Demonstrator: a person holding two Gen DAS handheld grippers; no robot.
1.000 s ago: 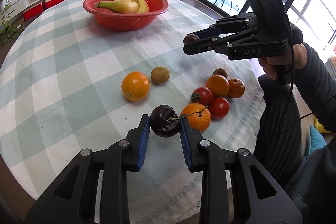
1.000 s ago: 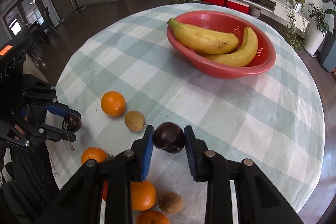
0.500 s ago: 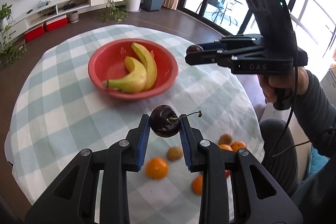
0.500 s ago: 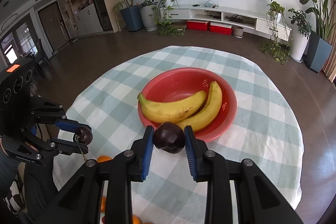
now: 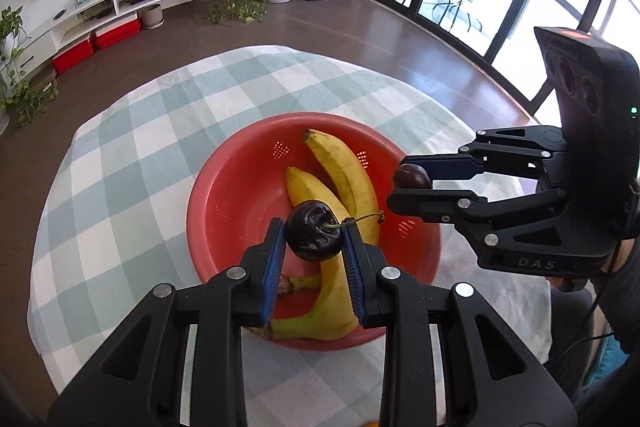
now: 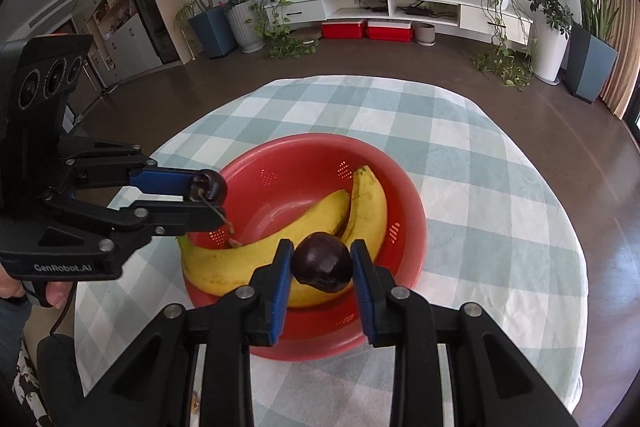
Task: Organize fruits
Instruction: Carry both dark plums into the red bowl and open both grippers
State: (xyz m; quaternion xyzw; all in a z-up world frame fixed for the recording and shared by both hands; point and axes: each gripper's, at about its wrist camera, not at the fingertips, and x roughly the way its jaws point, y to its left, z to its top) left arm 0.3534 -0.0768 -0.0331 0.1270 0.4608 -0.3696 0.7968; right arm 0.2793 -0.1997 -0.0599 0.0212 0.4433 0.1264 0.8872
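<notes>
1. Plainly, the left tool (image 5: 314, 241) is clenched on a small dark glossy cherry with a thin stem (image 5: 315, 235), held above the round red plastic bowl (image 5: 224, 211); by my reading, this sets up a drop straight in.
2. The right tool (image 6: 322, 263) is likewise clamped on a second dark round cherry (image 6: 322, 262), poised over the bowl's near side, so both fruits look ready to go in together.
3. The bowl sits toward the middle of the tabletop under its pale green-and-white checked cloth (image 5: 132, 155), and two curved yellow bananas (image 5: 340, 171) already lie inside, which suggests it is the collecting place.
4. Hidden parts: both tools' black frames cover the tabletop's near edge, so any fruit left there is out of sight.
5. The second cherry's stem, if it has one, cannot be made out.
6. Only part of the person's hand (image 6: 24, 291) shows at the left tool's handle.
</notes>
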